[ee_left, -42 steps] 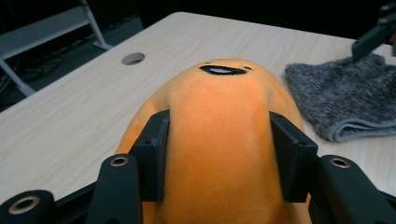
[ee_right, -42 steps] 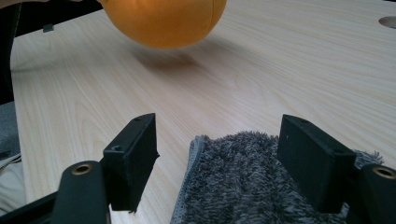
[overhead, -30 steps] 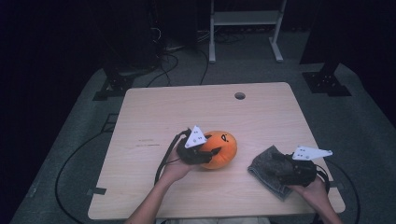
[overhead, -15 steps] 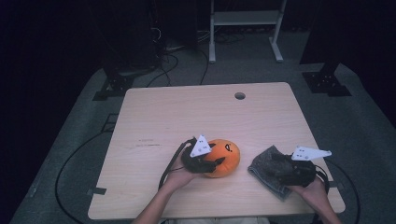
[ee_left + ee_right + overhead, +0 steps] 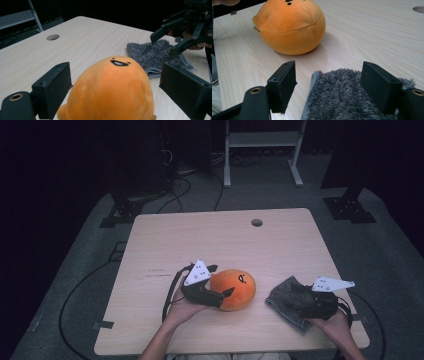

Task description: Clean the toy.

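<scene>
Nearest the person, the left gripper (image 5: 226, 296) sits against the orange plush toy (image 5: 234, 289). Its jaws have just been opening and now stand spread on either side of the toy, pads clear of its sides. The toy rests on the wooden table (image 5: 210, 240), face turned away from the person. To the right of the toy, a little apart from it, lies a grey towel (image 5: 285, 300); the right gripper (image 5: 300, 301) hangs over it with jaws apart. Beyond the toy, a round hole (image 5: 257, 222) marks the table's far edge.
</scene>
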Action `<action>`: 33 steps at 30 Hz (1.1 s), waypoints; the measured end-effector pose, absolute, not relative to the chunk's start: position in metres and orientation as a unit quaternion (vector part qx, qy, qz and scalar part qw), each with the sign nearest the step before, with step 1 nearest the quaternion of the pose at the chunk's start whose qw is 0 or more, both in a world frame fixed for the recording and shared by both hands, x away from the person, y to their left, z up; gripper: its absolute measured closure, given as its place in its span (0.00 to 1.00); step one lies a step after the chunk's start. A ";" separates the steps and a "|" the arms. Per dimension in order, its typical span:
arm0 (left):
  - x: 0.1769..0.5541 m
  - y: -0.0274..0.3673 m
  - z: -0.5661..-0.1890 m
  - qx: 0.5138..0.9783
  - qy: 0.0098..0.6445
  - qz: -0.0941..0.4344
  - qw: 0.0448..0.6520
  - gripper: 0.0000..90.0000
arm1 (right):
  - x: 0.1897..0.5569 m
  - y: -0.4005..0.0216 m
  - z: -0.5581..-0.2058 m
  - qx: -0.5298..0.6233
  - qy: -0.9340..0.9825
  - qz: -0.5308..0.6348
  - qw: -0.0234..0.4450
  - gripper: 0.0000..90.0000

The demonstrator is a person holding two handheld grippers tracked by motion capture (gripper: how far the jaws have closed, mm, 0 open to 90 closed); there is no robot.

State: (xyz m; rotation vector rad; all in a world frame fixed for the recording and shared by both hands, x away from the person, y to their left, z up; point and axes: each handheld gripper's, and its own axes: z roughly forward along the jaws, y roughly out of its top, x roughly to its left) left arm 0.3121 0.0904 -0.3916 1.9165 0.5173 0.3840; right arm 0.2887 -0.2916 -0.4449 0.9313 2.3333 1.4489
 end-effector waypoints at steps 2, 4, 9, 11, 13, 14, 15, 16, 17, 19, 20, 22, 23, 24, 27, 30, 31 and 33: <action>0.312 0.093 -0.393 0.805 0.218 0.162 0.528 0.10 | 0.289 -0.291 -0.445 0.320 0.799 0.494 0.121 0.30; 0.312 0.095 -0.396 0.805 0.220 0.161 0.527 0.10 | 0.290 -0.292 -0.445 0.323 0.799 0.492 0.123 0.30; 0.313 0.097 -0.402 0.811 0.220 0.165 0.516 0.09 | 0.294 -0.293 -0.446 0.330 0.798 0.489 0.126 0.30; 0.313 0.096 -0.404 0.816 0.216 0.173 0.508 0.09 | 0.296 -0.293 -0.448 0.333 0.800 0.483 0.126 0.31; 0.316 0.095 -0.406 0.816 0.216 0.168 0.509 0.07 | 0.298 -0.292 -0.449 0.337 0.802 0.477 0.127 0.31; 0.316 0.095 -0.407 0.816 0.215 0.169 0.509 0.07 | 0.299 -0.292 -0.449 0.339 0.804 0.473 0.126 0.31; 0.316 0.095 -0.408 0.818 0.212 0.173 0.506 0.07 | 0.300 -0.292 -0.450 0.340 0.805 0.468 0.128 0.31; 0.316 0.094 -0.408 0.819 0.211 0.173 0.504 0.07 | 0.301 -0.291 -0.451 0.341 0.807 0.463 0.132 0.31; 0.317 0.094 -0.409 0.820 0.211 0.174 0.503 0.07 | 0.302 -0.291 -0.452 0.343 0.809 0.460 0.132 0.32; 0.317 0.095 -0.410 0.820 0.211 0.173 0.503 0.07 | 0.305 -0.289 -0.453 0.346 0.812 0.451 0.132 0.33; 0.318 0.095 -0.410 0.820 0.213 0.170 0.503 0.07 | 0.307 -0.288 -0.454 0.345 0.815 0.447 0.130 0.34; 0.319 0.095 -0.412 0.821 0.216 0.168 0.501 0.07 | 0.310 -0.286 -0.456 0.344 0.821 0.438 0.128 0.36; 0.320 0.095 -0.413 0.822 0.219 0.167 0.499 0.08 | 0.311 -0.284 -0.457 0.343 0.825 0.430 0.130 0.37; 0.322 0.095 -0.414 0.823 0.223 0.163 0.497 0.07 | 0.313 -0.282 -0.458 0.342 0.829 0.423 0.132 0.37; 0.325 0.094 -0.418 0.823 0.228 0.145 0.499 0.07 | 0.320 -0.276 -0.462 0.341 0.842 0.397 0.132 0.39; 0.327 0.094 -0.421 0.825 0.233 0.136 0.496 0.08 | 0.325 -0.271 -0.467 0.343 0.850 0.377 0.132 0.41; 0.327 0.093 -0.422 0.830 0.231 0.138 0.489 0.08 | 0.326 -0.271 -0.468 0.341 0.852 0.374 0.132 0.43; 0.327 0.091 -0.424 0.836 0.233 0.138 0.477 0.08 | 0.328 -0.269 -0.471 0.339 0.860 0.361 0.127 0.46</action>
